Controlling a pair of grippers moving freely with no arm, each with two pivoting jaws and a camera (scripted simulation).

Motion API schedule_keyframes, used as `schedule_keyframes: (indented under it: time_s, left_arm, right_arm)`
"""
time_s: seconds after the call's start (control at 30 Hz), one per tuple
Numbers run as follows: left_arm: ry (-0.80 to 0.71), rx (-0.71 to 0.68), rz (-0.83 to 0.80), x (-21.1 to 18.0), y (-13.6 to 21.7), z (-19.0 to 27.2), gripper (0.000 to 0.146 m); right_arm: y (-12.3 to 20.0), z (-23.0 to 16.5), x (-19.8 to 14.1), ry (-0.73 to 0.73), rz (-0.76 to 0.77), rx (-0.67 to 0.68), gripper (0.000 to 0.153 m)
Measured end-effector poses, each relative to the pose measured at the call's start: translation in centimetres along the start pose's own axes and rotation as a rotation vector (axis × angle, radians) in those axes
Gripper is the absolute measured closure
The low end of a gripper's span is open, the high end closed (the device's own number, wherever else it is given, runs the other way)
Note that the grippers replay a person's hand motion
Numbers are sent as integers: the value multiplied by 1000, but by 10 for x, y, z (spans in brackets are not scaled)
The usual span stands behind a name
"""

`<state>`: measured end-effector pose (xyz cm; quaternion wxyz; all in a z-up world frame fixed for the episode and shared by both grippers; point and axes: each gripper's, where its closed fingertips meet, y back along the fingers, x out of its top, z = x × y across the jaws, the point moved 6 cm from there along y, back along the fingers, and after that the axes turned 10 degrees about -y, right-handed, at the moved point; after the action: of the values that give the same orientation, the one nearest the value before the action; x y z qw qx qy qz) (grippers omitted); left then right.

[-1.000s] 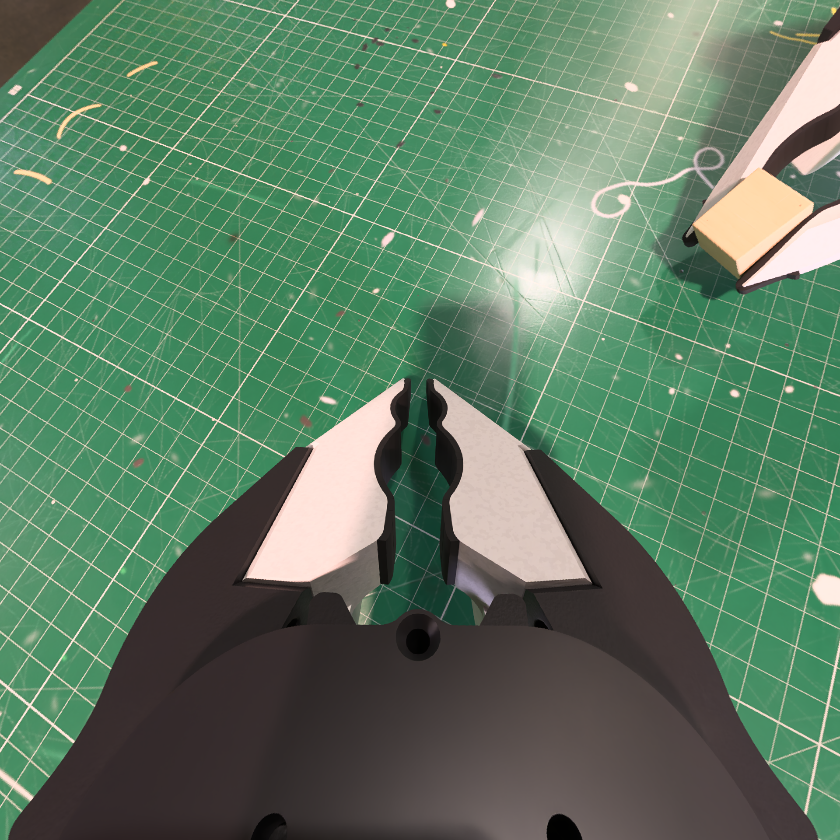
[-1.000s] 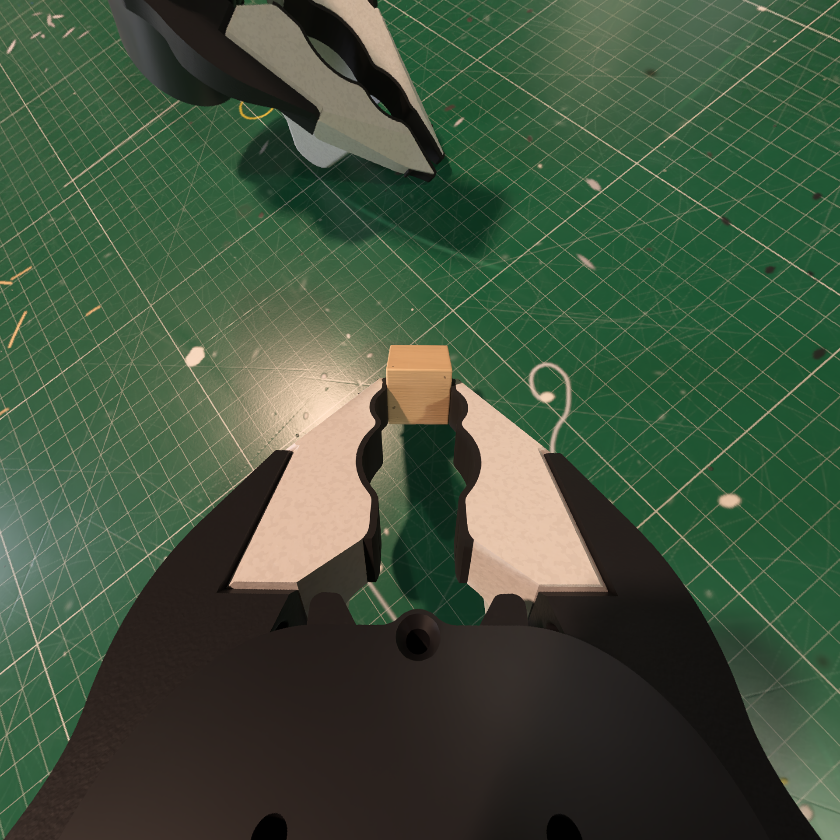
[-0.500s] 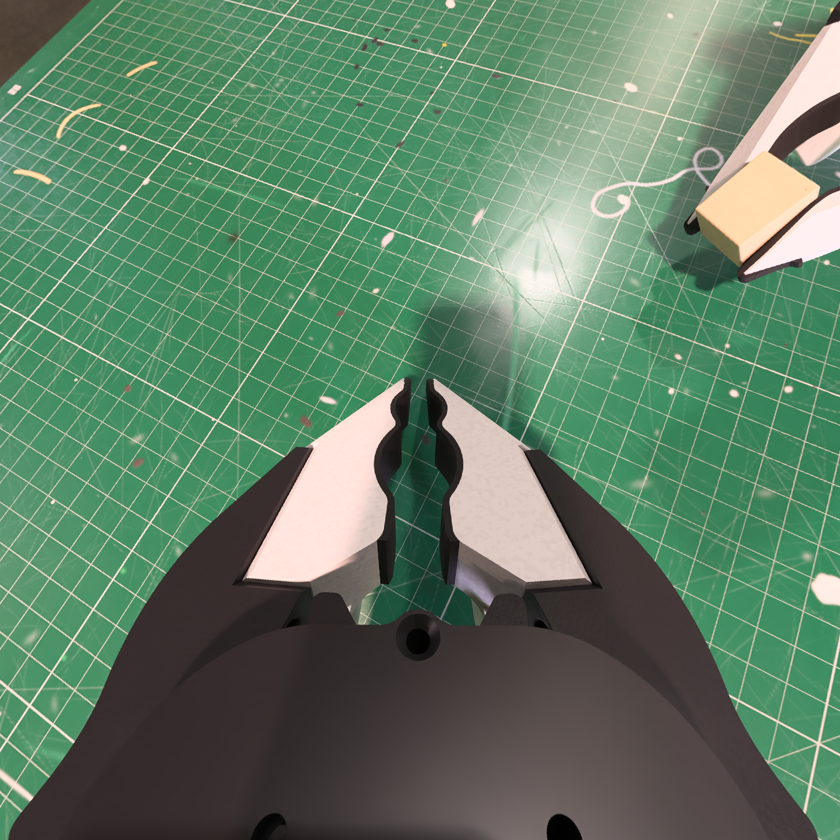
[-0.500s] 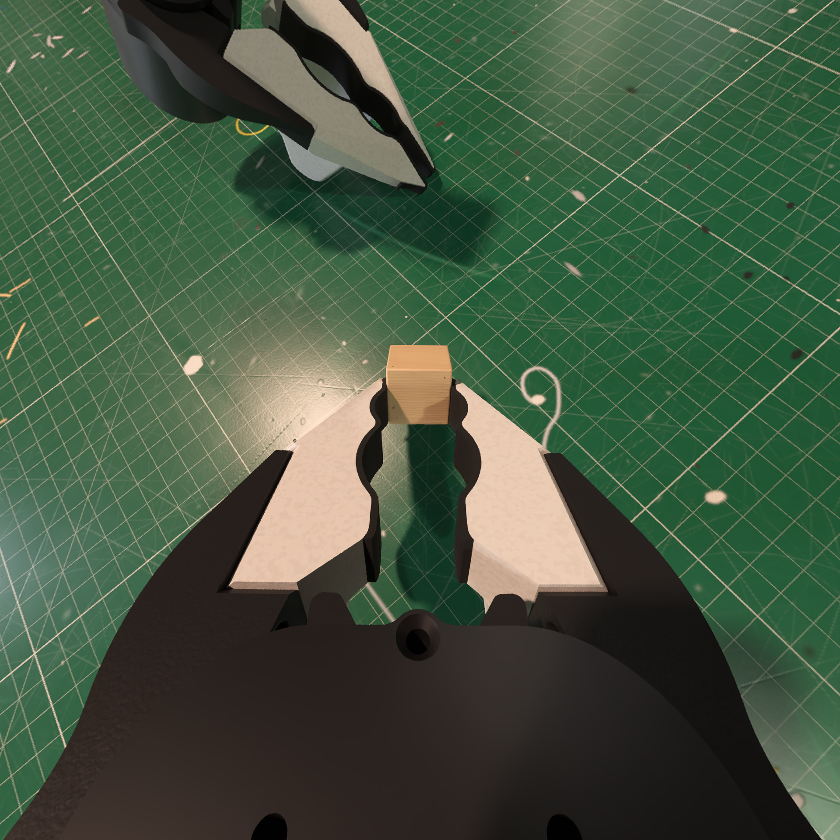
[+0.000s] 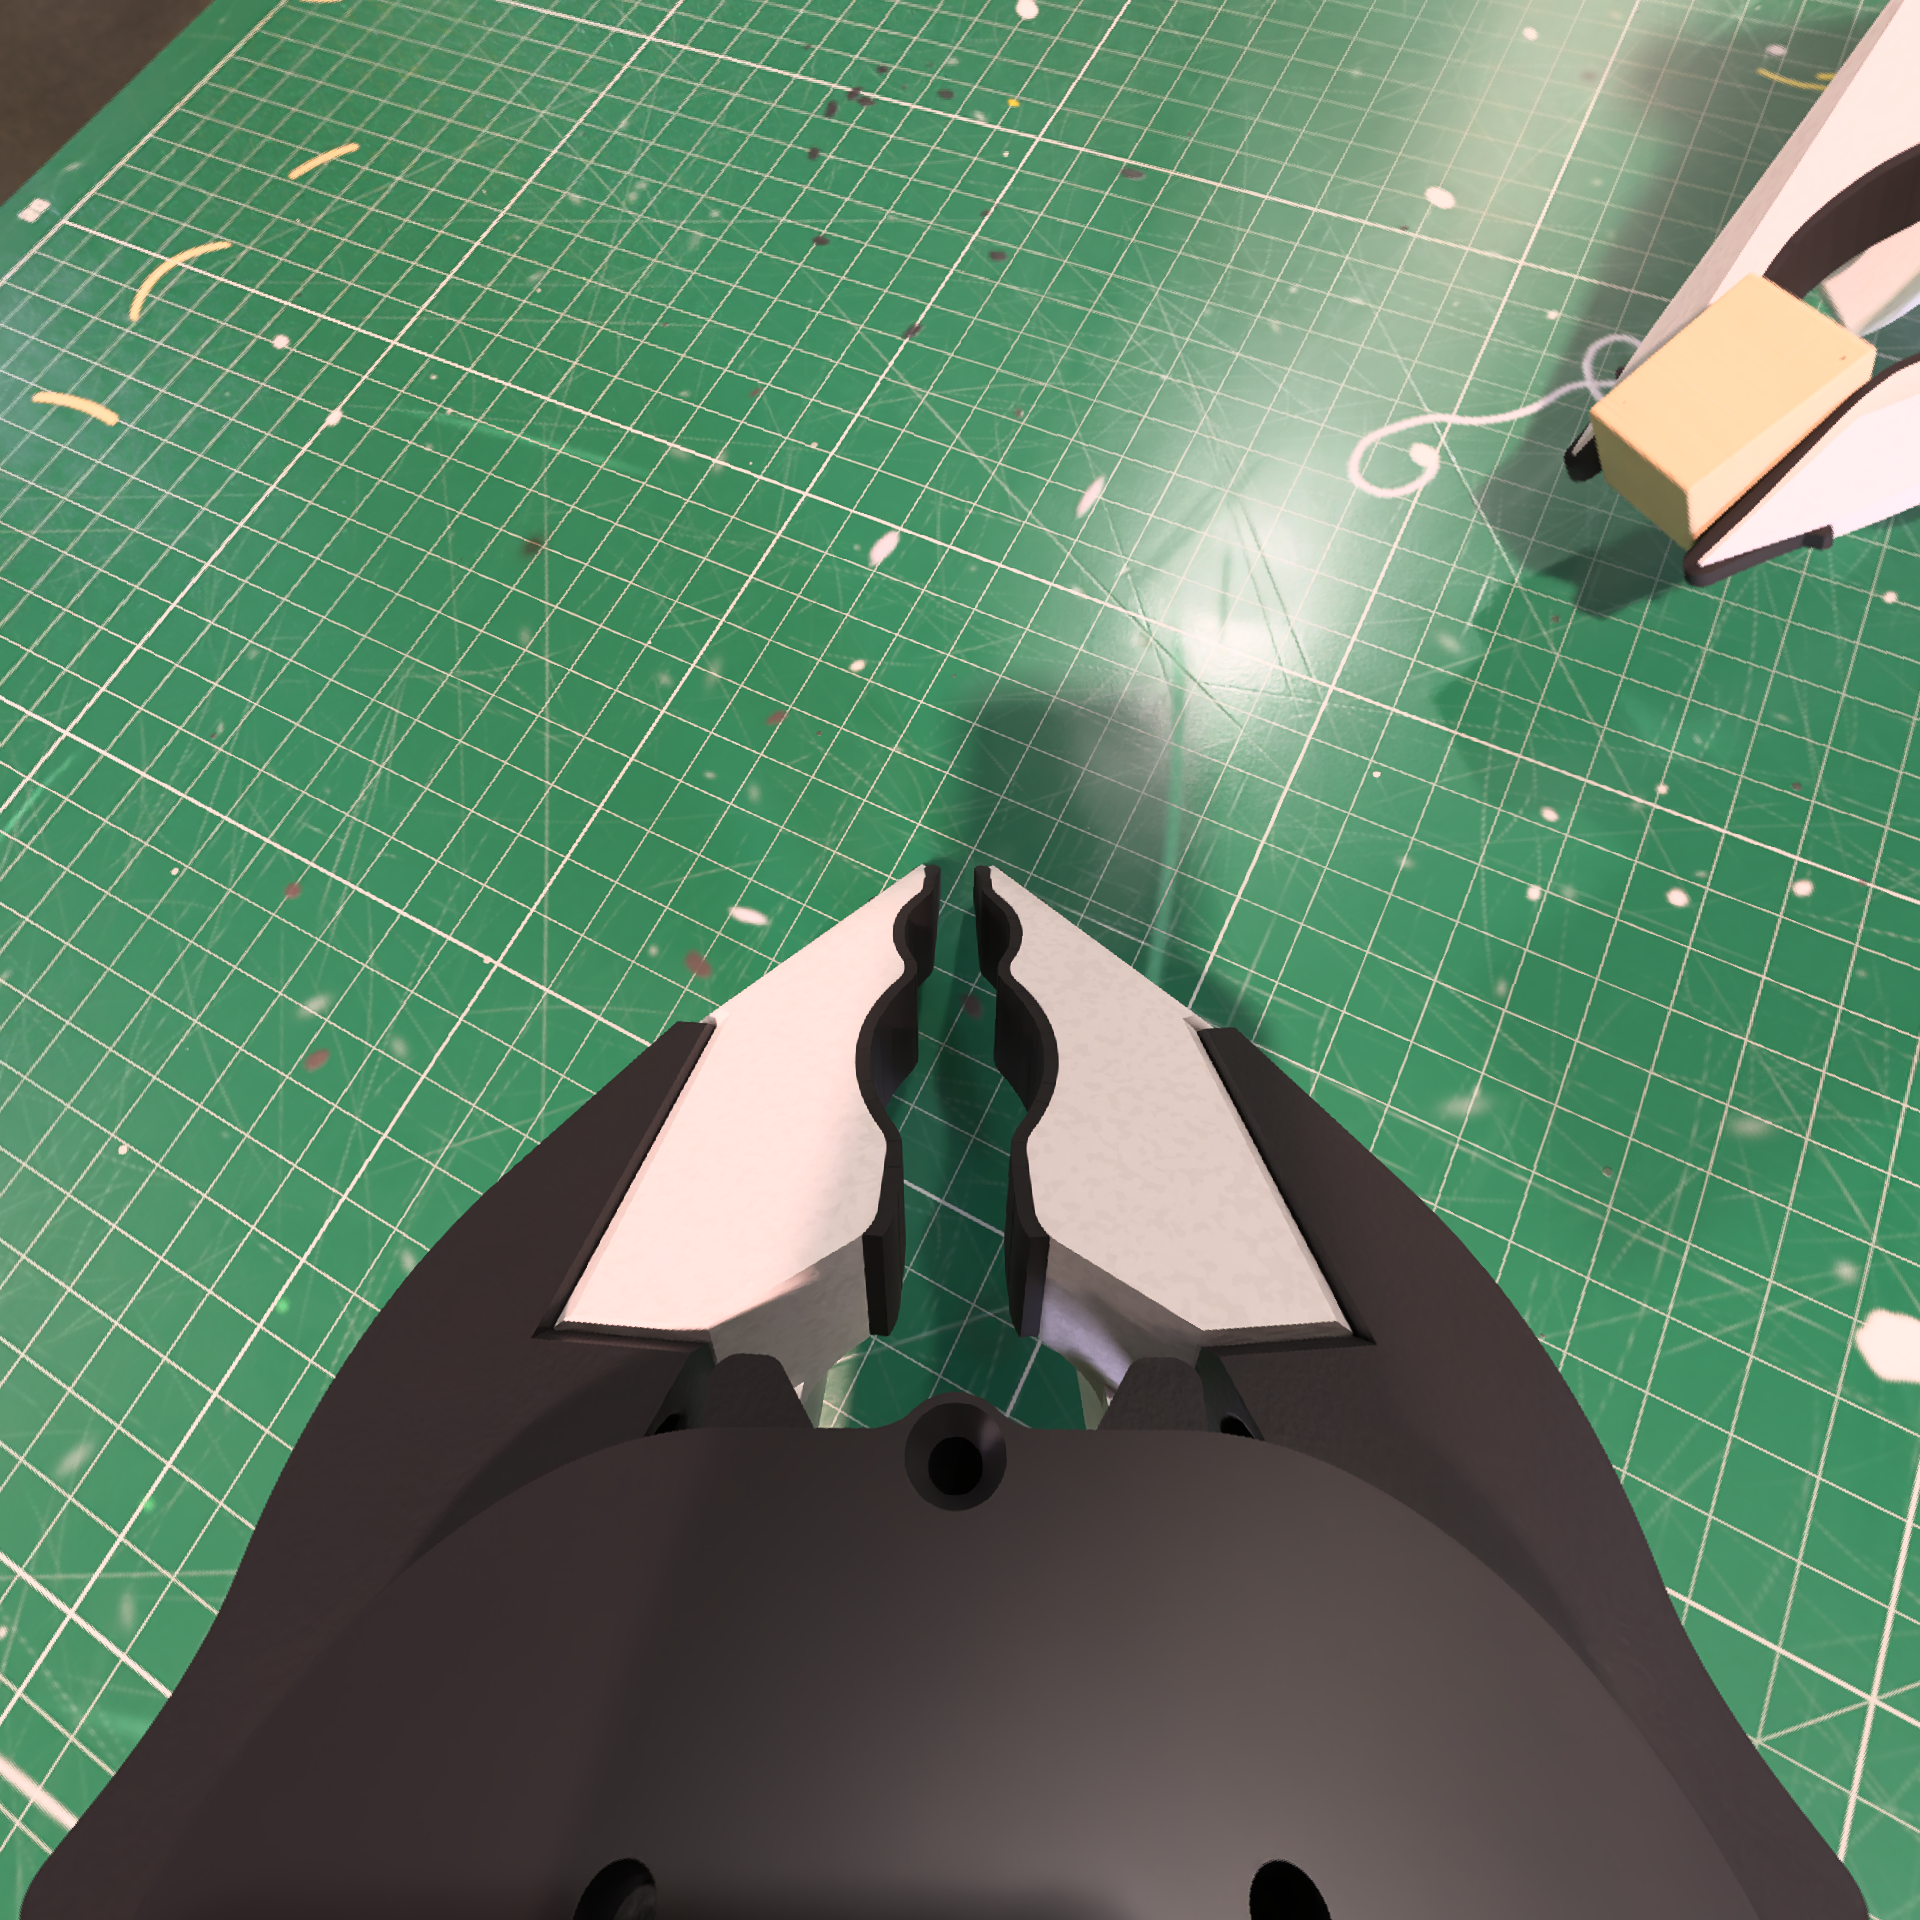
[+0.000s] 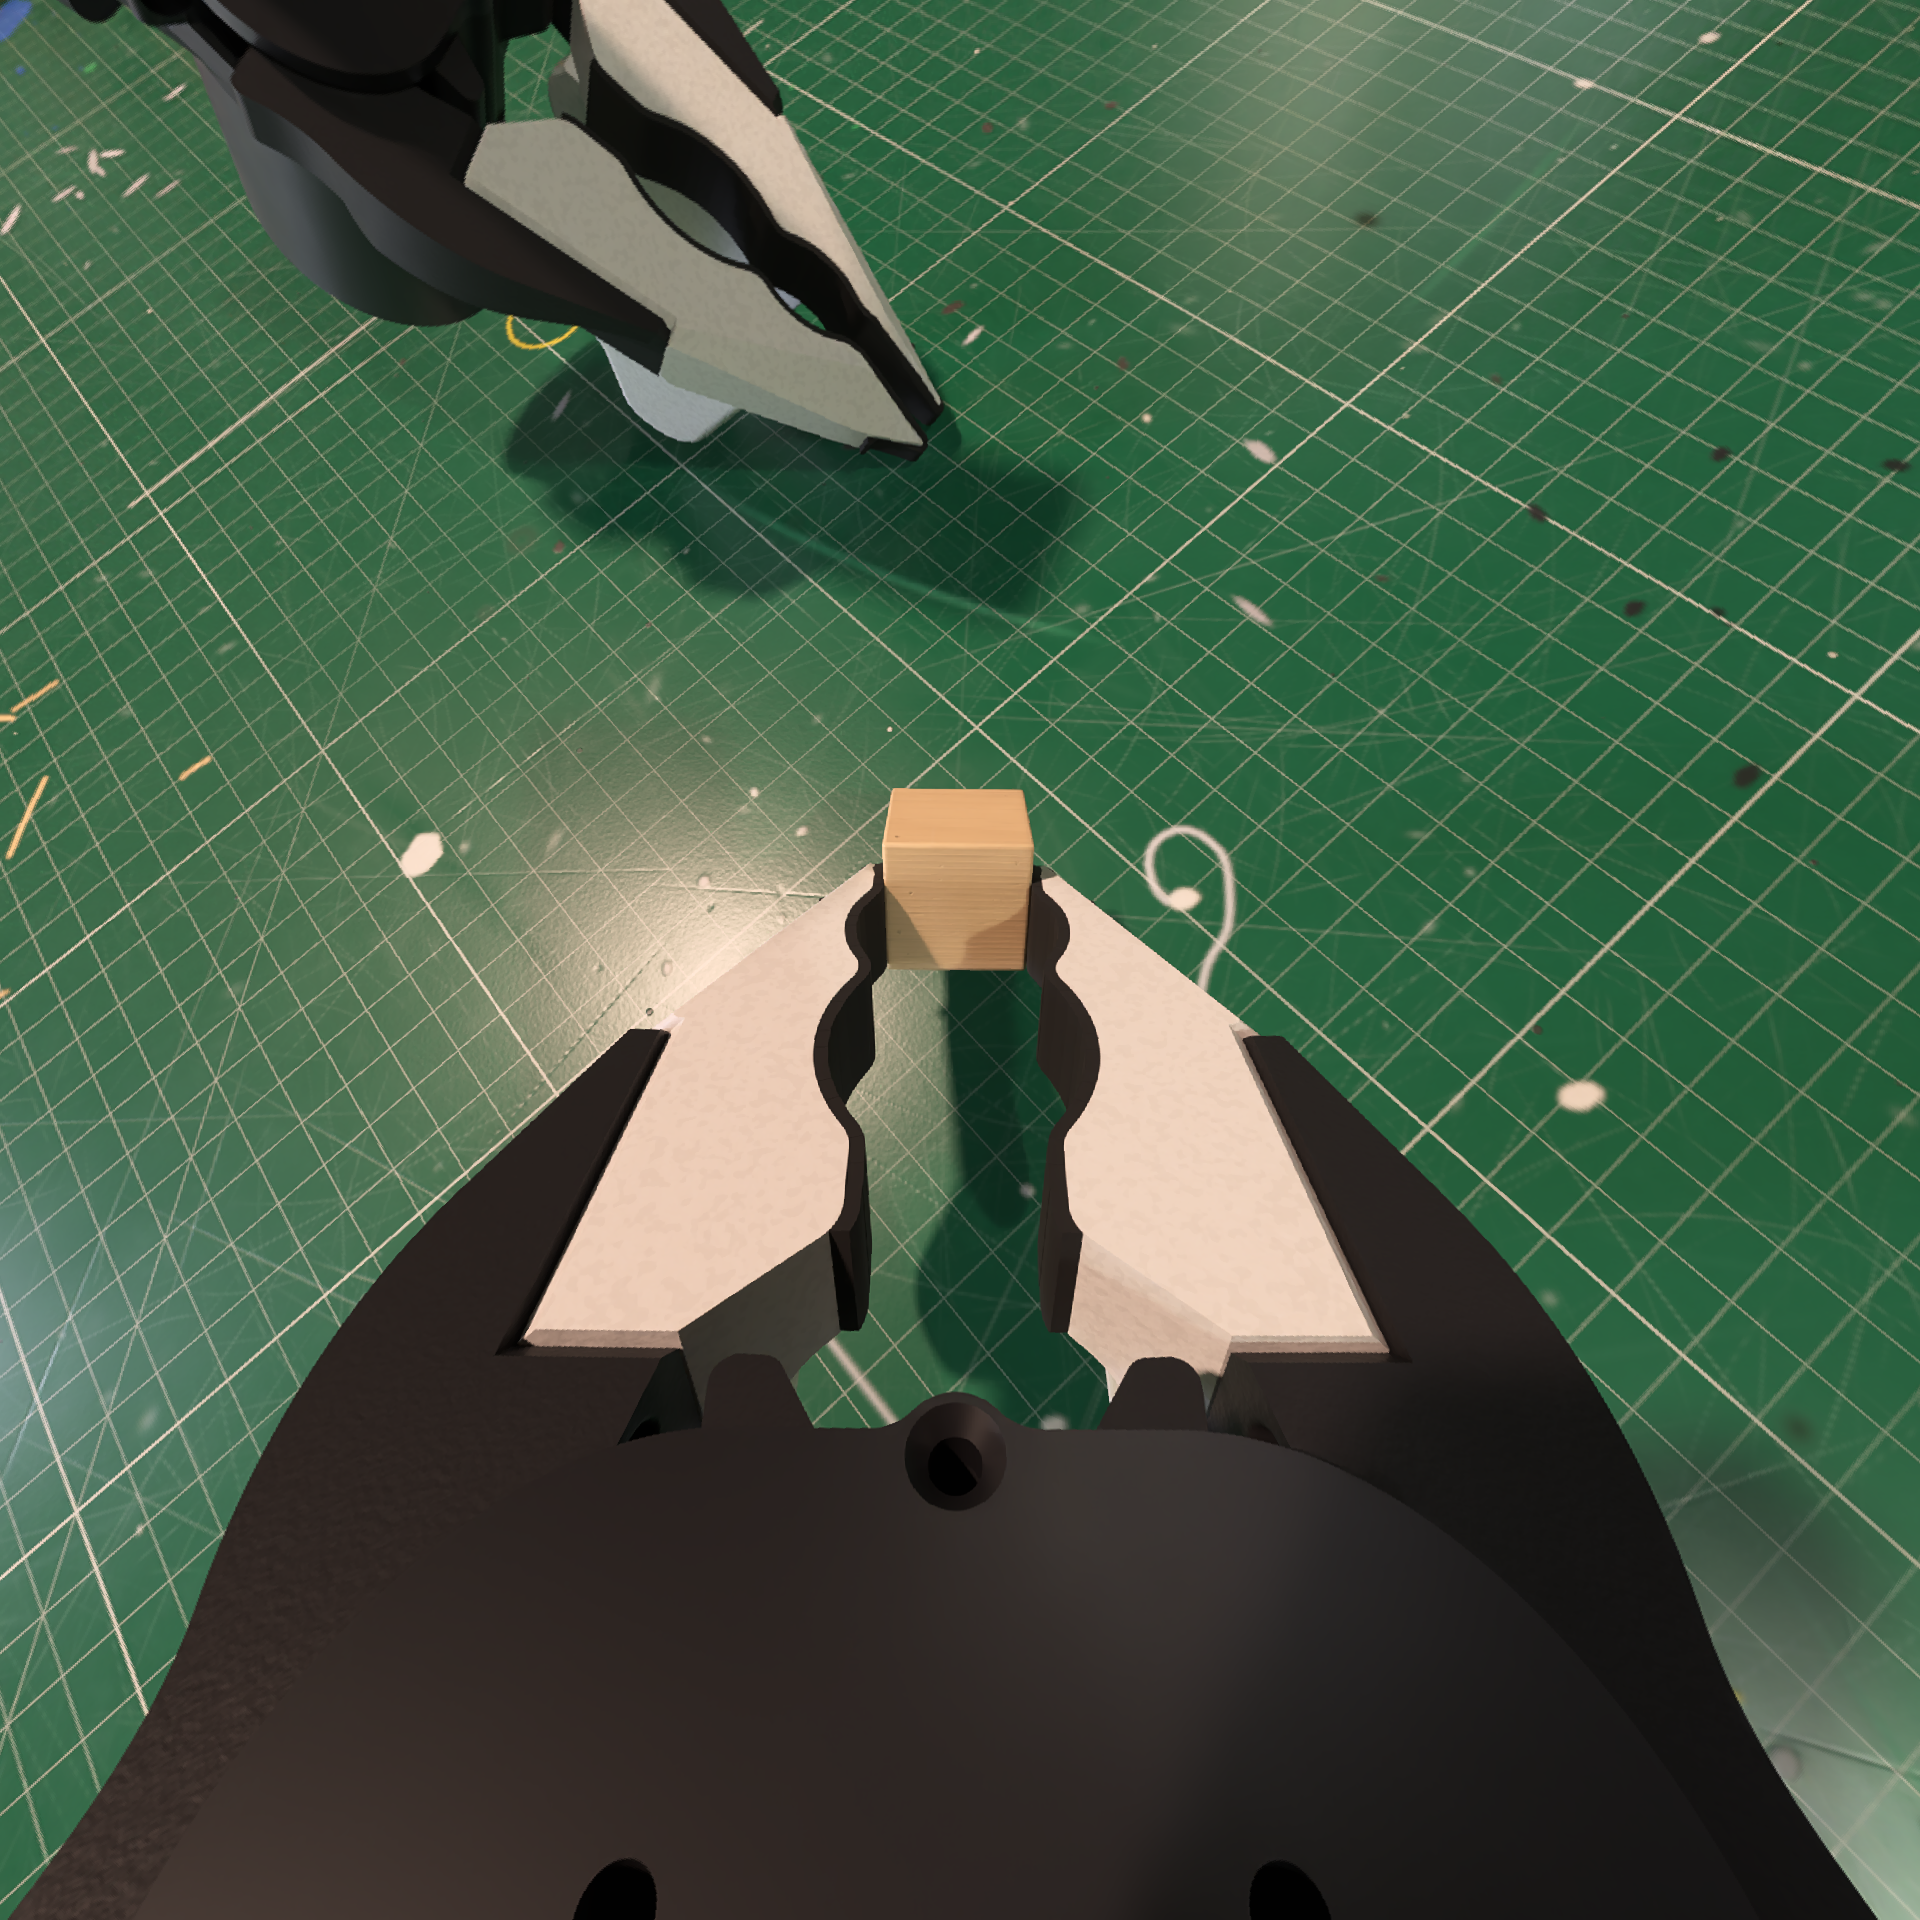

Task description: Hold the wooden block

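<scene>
The wooden block [image 6: 956, 883] is a small tan cube held between the tips of my right gripper [image 6: 956, 894], which is shut on it and holds it above the green mat, its shadow falling beneath. In the left wrist view the block [image 5: 1725, 416] shows at the far right, pinched by the right gripper's white fingers [image 5: 1808, 499]. My left gripper [image 5: 956, 878] is shut with nothing between its fingers, hovering low over the mat. It also shows in the right wrist view [image 6: 894, 426] at the upper left, well apart from the block.
A green cutting mat [image 5: 520, 623] with a white grid covers the surface, flecked with white, dark and orange specks. A thin white curl of thread [image 6: 1205, 894] lies on the mat just right of the block. The mat's dark edge [image 5: 42, 83] runs at the far left.
My right gripper has lifted with the block, so the mat below has dropped away in its view. In the left wrist view the block has moved up and right. My left gripper has not moved.
</scene>
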<state>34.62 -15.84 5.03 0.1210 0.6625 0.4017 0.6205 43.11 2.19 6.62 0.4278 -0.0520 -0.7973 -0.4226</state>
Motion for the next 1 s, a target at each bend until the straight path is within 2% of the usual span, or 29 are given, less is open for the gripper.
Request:
schedule_keyframes:
  time_s: [0.2,0.67,1.0]
  left_arm:
    - [1,-2,0,0,0,0,140]
    - [4,-5,1,0,0,0,140]
    - [4,-4,1,0,0,0,140]
  right_arm:
    - [5,3,1,-18,20,5,127]
    - [-7,-5,1,-20,4,37,127]
    - [-19,-9,-4,25,-79,0,127]
